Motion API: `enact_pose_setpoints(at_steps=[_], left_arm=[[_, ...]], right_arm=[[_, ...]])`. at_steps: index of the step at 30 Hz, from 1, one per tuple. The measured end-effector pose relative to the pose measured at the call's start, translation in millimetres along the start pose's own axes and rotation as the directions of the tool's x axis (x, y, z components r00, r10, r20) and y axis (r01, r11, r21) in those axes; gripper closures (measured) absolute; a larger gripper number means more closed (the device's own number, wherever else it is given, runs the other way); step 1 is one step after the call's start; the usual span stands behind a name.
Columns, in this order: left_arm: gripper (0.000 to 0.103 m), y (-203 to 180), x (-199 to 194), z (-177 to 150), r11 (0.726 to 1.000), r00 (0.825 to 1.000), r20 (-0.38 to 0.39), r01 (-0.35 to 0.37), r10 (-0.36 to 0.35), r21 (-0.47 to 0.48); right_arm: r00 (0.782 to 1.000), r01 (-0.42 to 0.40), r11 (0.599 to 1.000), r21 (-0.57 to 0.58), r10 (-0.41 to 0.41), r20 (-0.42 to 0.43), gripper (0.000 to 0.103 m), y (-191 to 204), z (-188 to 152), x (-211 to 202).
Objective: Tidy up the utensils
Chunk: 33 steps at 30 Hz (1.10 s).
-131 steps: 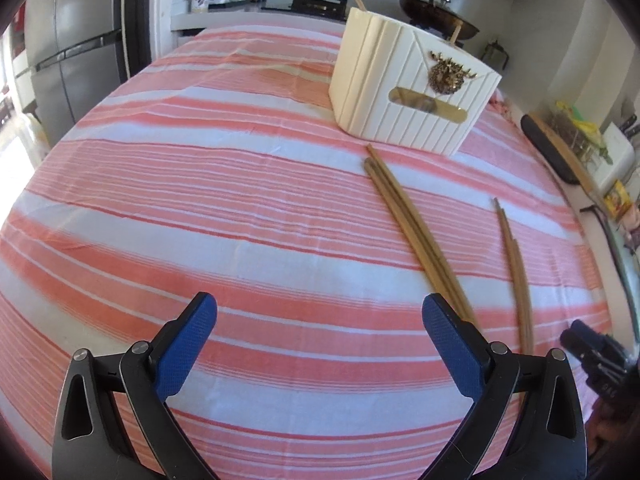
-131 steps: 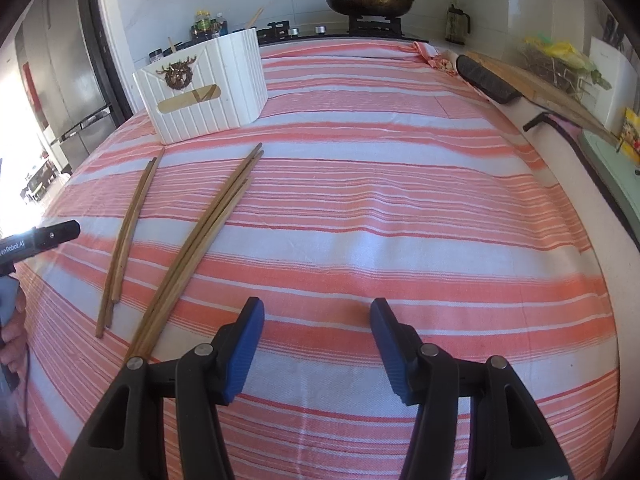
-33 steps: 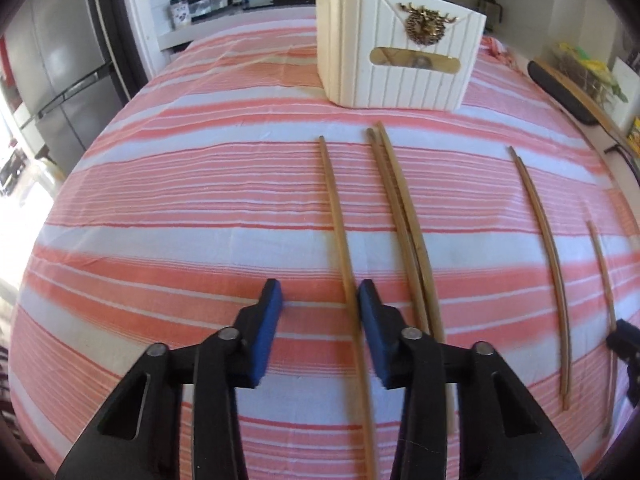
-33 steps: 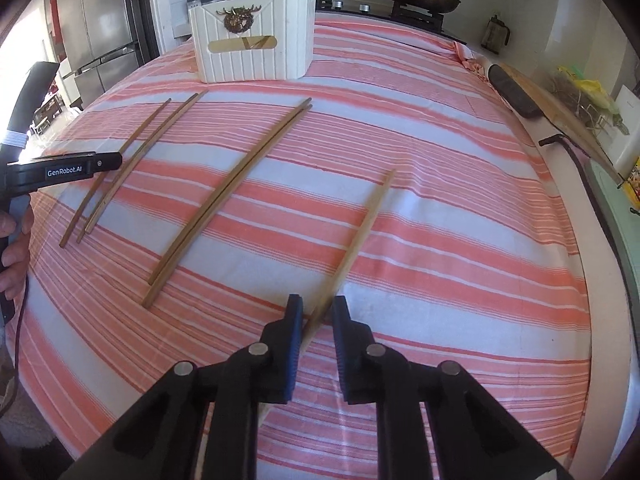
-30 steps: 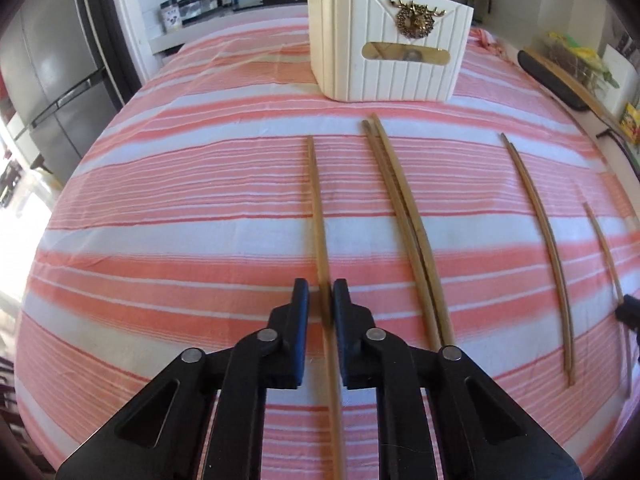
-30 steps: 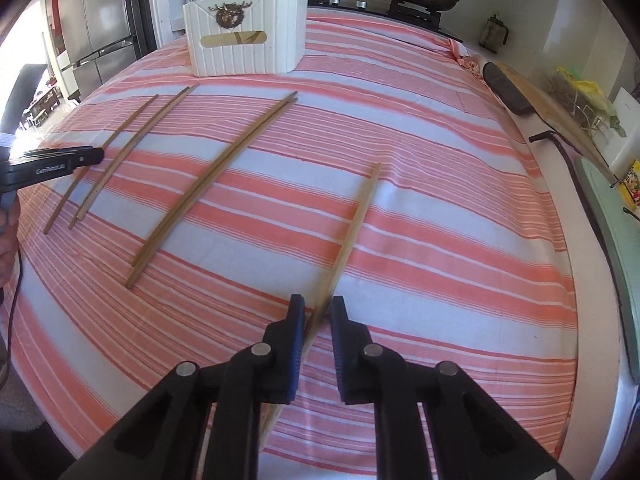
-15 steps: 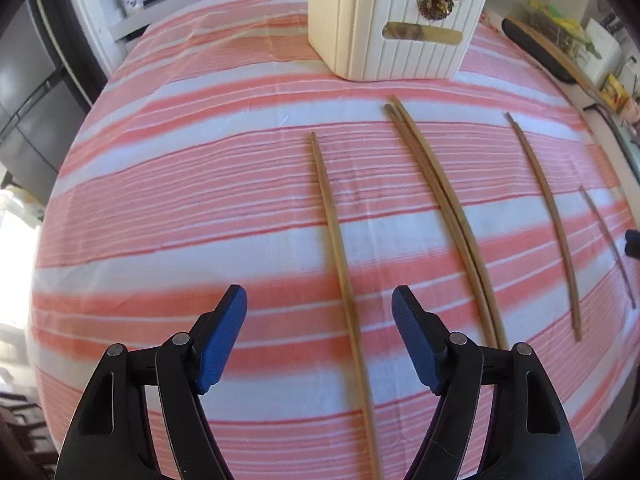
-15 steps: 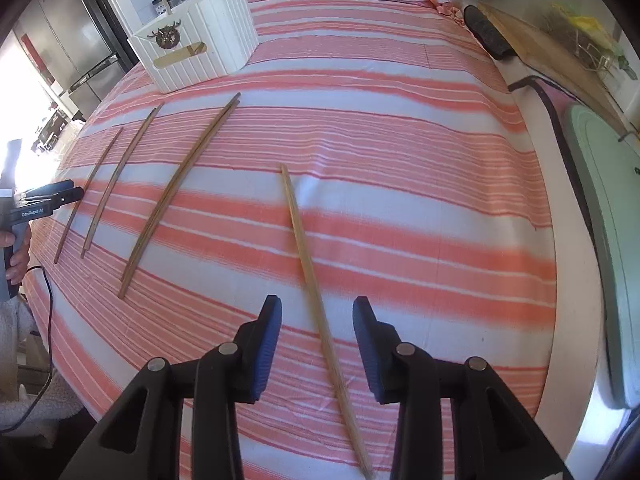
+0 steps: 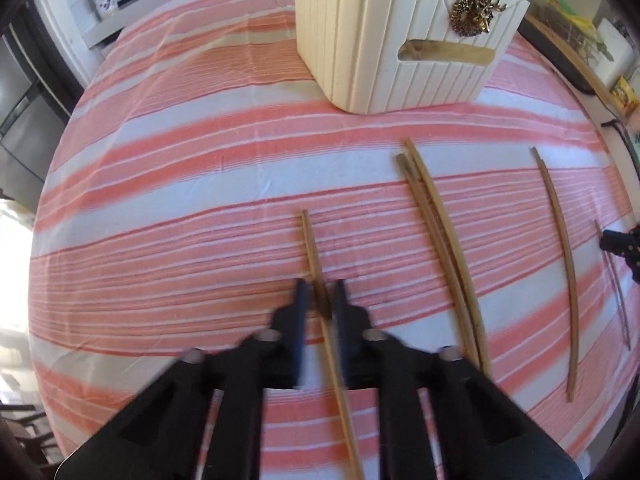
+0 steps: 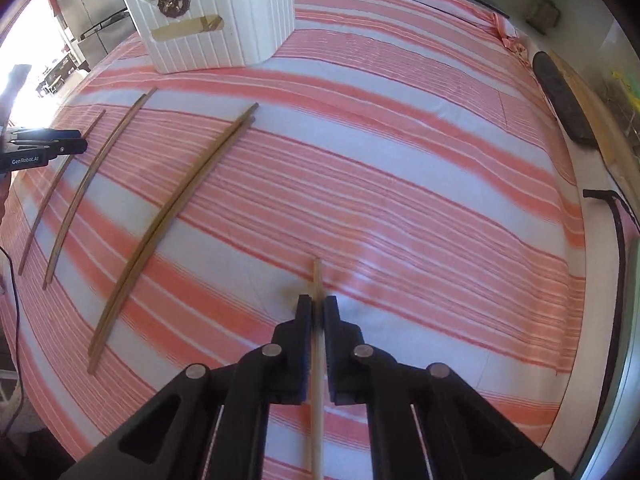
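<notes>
My left gripper [image 9: 320, 298] is shut on a wooden chopstick [image 9: 311, 240] that lies on the striped cloth; its tip points toward the white ribbed utensil box [image 9: 404, 36]. My right gripper [image 10: 318, 308] is shut on another chopstick [image 10: 317, 276], whose short tip sticks out ahead of the jaws. A pair of chopsticks [image 9: 440, 236] lies to the right of the left gripper, and single ones [image 9: 560, 248] lie farther right. In the right wrist view the box [image 10: 216, 16] stands far left, with the pair [image 10: 180, 208] and single sticks [image 10: 92, 176] between.
The pink and white striped cloth [image 9: 180, 184] covers the table. A fridge [image 9: 20, 120] stands at the left. A dark board [image 10: 564, 96] and a black cable [image 10: 616, 232] lie along the right edge. The left gripper's tip [image 10: 48, 146] shows at the left of the right wrist view.
Half a second ago both grippers were open above their chopsticks. Now both have moved forward and closed on them, nearer the tips.
</notes>
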<state>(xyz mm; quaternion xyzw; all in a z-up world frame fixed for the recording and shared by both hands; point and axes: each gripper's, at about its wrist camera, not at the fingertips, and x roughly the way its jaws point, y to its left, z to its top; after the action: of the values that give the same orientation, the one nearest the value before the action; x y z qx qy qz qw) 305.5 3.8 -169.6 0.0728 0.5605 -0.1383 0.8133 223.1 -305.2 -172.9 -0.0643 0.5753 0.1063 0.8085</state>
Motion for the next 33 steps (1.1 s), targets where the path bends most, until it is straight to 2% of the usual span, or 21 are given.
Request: enact_pose_setpoints(at_steps=[2, 4, 7, 9, 13, 18, 21, 30, 33], left_arm=[[0.099, 2, -5, 1, 0.999, 0.999, 0.032, 0.017, -0.016, -0.032], [0.099, 6, -23, -4, 0.998, 0.995, 0.093, 0.033, -0.028, -0.052], [0.099, 11, -64, -15, 0.995, 0.978, 0.195, 0.084, -0.071, -0.061], [0.099, 10, -95, -21, 0.993, 0.960, 0.263, 0.111, -0.095, -0.049], [0.099, 10, -153, -37, 0.988, 0.911, 0.389, 0.152, -0.135, -0.014], [0.099, 5, -193, -30, 0.981, 0.858, 0.485, 0.193, -0.170, 0.002], [0.099, 9, -211, -12, 0.980, 0.830, 0.530, 0.200, -0.176, 0.011], [0.099, 7, -265, 67, 0.986, 0.754, 0.641, 0.164, -0.139, 0.021], [0.099, 3, -268, 97, 0.990, 0.736, 0.668, 0.139, -0.110, 0.010]], right_arm=[[0.999, -0.006, 1.000, 0.019, 0.005, 0.045, 0.097, 1, 4, -8], [0.992, -0.017, 0.999, 0.035, 0.012, 0.127, 0.097, 0, 4, -31], [0.963, -0.051, 0.998, 0.046, 0.037, 0.266, 0.097, 1, -2, -83], [0.935, -0.065, 0.997, 0.036, 0.048, 0.351, 0.097, 2, -8, -121], [0.876, -0.082, 0.996, 0.025, 0.060, 0.479, 0.097, 7, -22, -184], [0.824, -0.072, 0.997, 0.013, 0.053, 0.564, 0.097, 16, -11, -219], [0.796, -0.059, 0.998, 0.009, 0.041, 0.604, 0.097, 20, 6, -227], [0.759, -0.077, 0.997, 0.014, 0.049, 0.649, 0.097, 19, 107, -243], [0.717, -0.075, 0.997, 0.006, 0.050, 0.696, 0.097, 22, 138, -256]])
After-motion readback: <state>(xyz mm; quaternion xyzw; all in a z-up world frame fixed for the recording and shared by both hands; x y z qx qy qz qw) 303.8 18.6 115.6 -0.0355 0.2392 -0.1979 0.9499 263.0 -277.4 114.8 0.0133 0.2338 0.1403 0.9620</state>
